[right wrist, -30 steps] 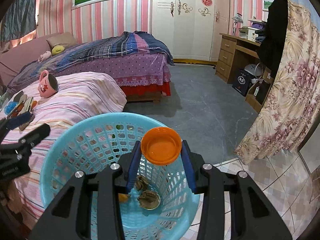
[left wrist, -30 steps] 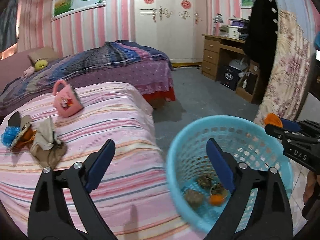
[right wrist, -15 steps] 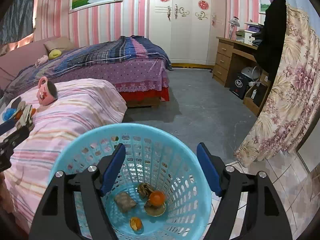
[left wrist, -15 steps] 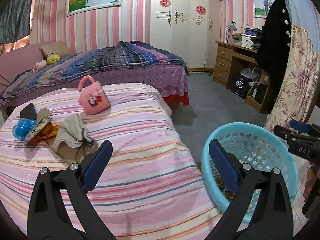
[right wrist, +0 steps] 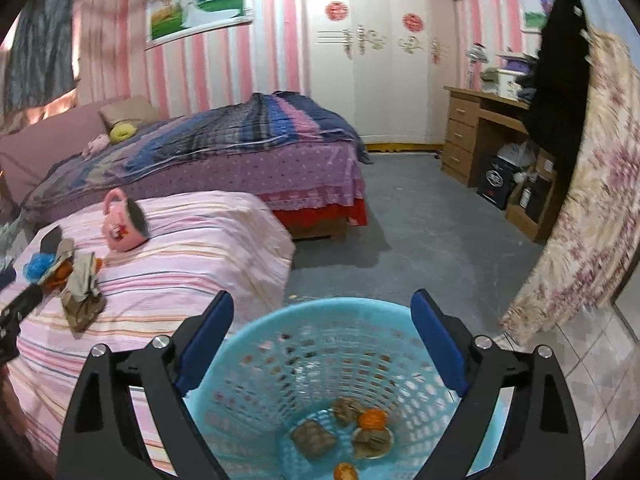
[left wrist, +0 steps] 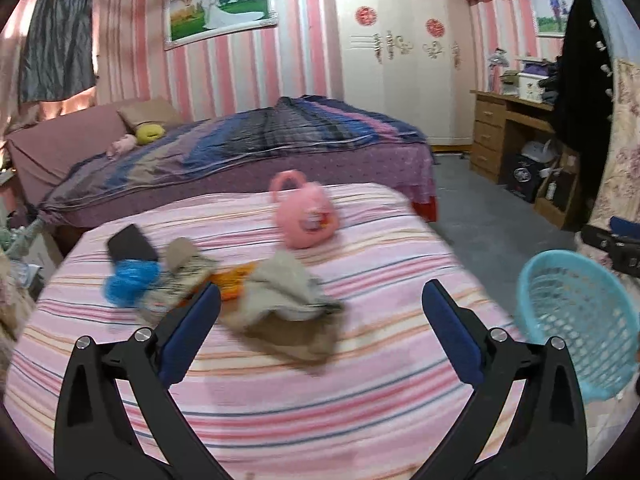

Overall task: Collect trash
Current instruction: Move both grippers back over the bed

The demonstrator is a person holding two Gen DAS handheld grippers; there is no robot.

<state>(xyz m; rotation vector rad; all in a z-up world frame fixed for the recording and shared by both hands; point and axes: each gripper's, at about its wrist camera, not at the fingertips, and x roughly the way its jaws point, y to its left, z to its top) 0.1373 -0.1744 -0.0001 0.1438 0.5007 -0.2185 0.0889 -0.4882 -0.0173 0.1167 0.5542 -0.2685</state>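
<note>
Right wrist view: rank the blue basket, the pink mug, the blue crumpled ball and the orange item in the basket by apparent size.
1. Blue basket, by far the largest, though it is nearest the camera.
2. Pink mug.
3. Blue crumpled ball and orange item: these look alike, and nearness to the camera makes ranking them unsure.

No readable text from my end in either wrist view. Black box (right wrist: 496, 182) under bench (right wrist: 486, 98) has round white emblem, lettering too small to read. Red round ornaments on wardrobe (left wrist: 400, 60) doors: possibly characters, can't make out. Pink mug (left wrist: 306, 216) on striped bed (left wrist: 360, 360) carries cartoon print, blurred, no words legible.
</note>
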